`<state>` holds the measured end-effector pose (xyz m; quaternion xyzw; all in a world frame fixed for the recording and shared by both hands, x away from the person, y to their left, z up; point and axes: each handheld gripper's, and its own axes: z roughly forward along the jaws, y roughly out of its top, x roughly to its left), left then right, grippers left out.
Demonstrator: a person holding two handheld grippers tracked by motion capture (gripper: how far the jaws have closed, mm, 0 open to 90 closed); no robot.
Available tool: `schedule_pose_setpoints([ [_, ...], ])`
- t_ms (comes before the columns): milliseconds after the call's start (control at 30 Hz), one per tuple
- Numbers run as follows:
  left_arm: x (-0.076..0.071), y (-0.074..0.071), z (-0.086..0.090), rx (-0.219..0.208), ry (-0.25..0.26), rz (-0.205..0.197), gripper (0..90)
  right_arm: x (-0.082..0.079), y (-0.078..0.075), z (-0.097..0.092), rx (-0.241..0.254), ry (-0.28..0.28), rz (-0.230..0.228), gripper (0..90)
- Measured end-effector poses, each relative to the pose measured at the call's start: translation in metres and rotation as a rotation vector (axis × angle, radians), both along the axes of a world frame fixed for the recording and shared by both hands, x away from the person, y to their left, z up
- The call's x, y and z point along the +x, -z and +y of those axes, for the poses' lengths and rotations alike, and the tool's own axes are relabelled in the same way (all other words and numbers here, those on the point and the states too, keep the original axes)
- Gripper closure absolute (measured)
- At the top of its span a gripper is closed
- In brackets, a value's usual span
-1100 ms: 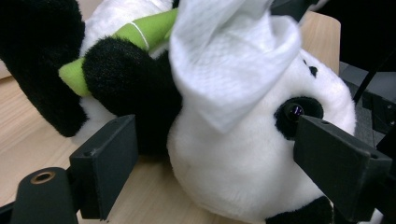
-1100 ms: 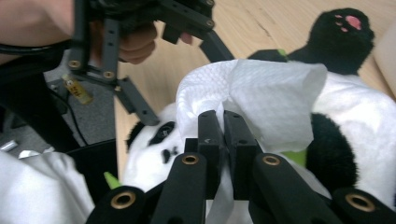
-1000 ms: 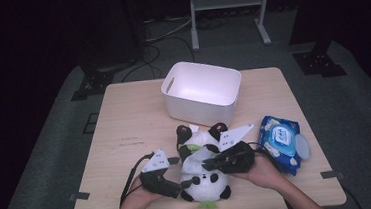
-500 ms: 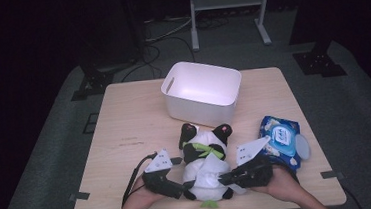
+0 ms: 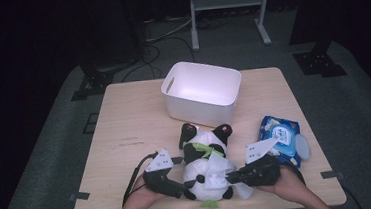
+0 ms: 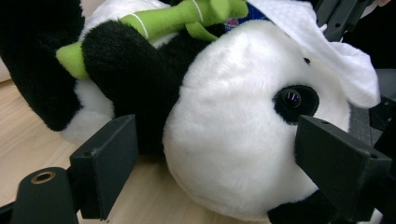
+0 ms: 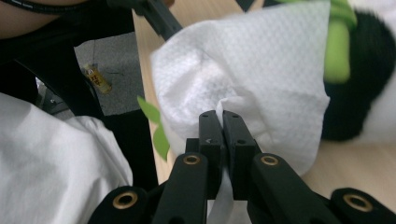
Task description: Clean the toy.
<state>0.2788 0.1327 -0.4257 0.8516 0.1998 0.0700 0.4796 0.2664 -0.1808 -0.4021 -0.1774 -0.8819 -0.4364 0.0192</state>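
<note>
Pinching a white wipe (image 7: 261,70), the right claw (image 7: 222,116) presses it onto the panda's head (image 5: 206,175).

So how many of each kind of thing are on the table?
Panda toy: 1
White bin: 1
Blue wipes pack: 1
White wipe: 1
Tongs: 2, left and right
Total: 6

One plush panda (image 5: 205,163), one wipe (image 5: 218,172), one bin (image 5: 201,90), apparently one wipes pack (image 5: 281,136).
</note>
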Motion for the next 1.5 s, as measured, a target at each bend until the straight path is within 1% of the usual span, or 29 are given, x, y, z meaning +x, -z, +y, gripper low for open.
schedule_pose_setpoints([
  [67,0.0,0.0,0.0,0.001,0.002,-0.002,14.2,0.002,-0.004,0.008,0.005,-0.011,-0.017,86.8],
  [167,0.0,0.0,0.001,-0.001,-0.003,0.0,14.2,0.005,-0.009,0.018,-0.008,-0.014,-0.048,85.6],
  [267,0.0,0.001,0.002,-0.005,-0.001,0.002,14.3,0.006,-0.013,0.02,-0.016,-0.009,-0.073,81.9],
  [300,0.0,0.002,0.001,-0.005,0.0,0.005,14.3,0.006,-0.014,0.019,-0.014,-0.003,-0.078,77.3],
  [400,0.001,0.002,0.0,-0.009,0.002,0.007,14.2,0.006,-0.017,0.013,-0.015,0.038,-0.113,68.7],
  [433,0.001,0.001,-0.001,-0.005,0.004,0.006,14.2,0.006,-0.017,0.012,-0.014,0.048,-0.118,66.4],
  [467,0.001,0.001,-0.001,-0.008,0.005,0.005,14.2,0.007,-0.017,0.011,-0.014,0.05,-0.12,64.5],
  [500,0.001,0.001,-0.002,-0.007,0.006,0.004,14.2,0.008,-0.016,0.011,-0.02,0.057,-0.121,60.7],
  [633,0.001,0.001,-0.002,-0.008,0.005,0.006,14.2,0.013,-0.008,0.018,-0.028,0.06,-0.1,48.5],
  [733,0.001,0.002,-0.002,-0.003,0.006,0.011,14.3,0.015,-0.003,0.024,-0.018,0.052,-0.093,50.5],
  [800,0.001,0.003,-0.002,-0.004,0.009,0.014,14.2,0.015,-0.002,0.026,-0.005,0.035,-0.083,59.2],
  [833,0.002,0.003,-0.002,-0.005,0.012,0.015,14.3,0.015,-0.003,0.025,-0.001,0.029,-0.079,66.5],
  [867,0.002,0.003,-0.002,-0.011,0.013,0.017,14.3,0.015,-0.003,0.024,-0.002,0.038,-0.087,73.6],
  [900,0.002,0.003,-0.002,-0.012,0.017,0.018,14.7,0.016,-0.003,0.023,-0.002,0.042,-0.08,75.9],
  [933,0.001,0.002,-0.003,-0.011,0.024,0.016,16.8,0.018,-0.002,0.021,0.004,0.039,-0.065,80.1],
  [1000,0.001,0.0,-0.004,-0.014,0.028,0.008,18.7,0.019,-0.002,0.016,0.011,0.041,-0.049,84.0],
  [1067,0.0,-0.004,-0.004,-0.011,0.039,-0.004,22.1,0.019,-0.003,0.013,0.013,0.049,-0.05,85.1],
  [1167,-0.001,-0.01,-0.008,-0.002,0.05,-0.02,23.9,0.018,-0.003,0.009,0.006,0.052,-0.056,85.8],
  [1200,0.0,-0.012,-0.009,-0.001,0.055,-0.024,25.1,0.018,-0.003,0.008,0.003,0.055,-0.051,86.0],
  [1267,0.001,-0.017,-0.012,0.001,0.058,-0.035,25.1,0.017,-0.004,0.006,-0.005,0.057,-0.052,86.1],
  [1333,0.003,-0.021,-0.014,0.008,0.061,-0.045,25.4,0.017,-0.006,0.002,0.004,0.061,-0.051,86.2],
  [1367,0.004,-0.023,-0.016,0.006,0.063,-0.047,26.5,0.016,-0.007,0.0,0.005,0.069,-0.05,86.2],
  [1433,0.007,-0.028,-0.019,0.017,0.068,-0.059,30.8,0.016,-0.009,-0.005,0.009,0.077,-0.057,86.3],
  [1500,0.01,-0.034,-0.024,0.031,0.078,-0.07,33.0,0.016,-0.011,-0.009,0.009,0.091,-0.06,86.2],
])
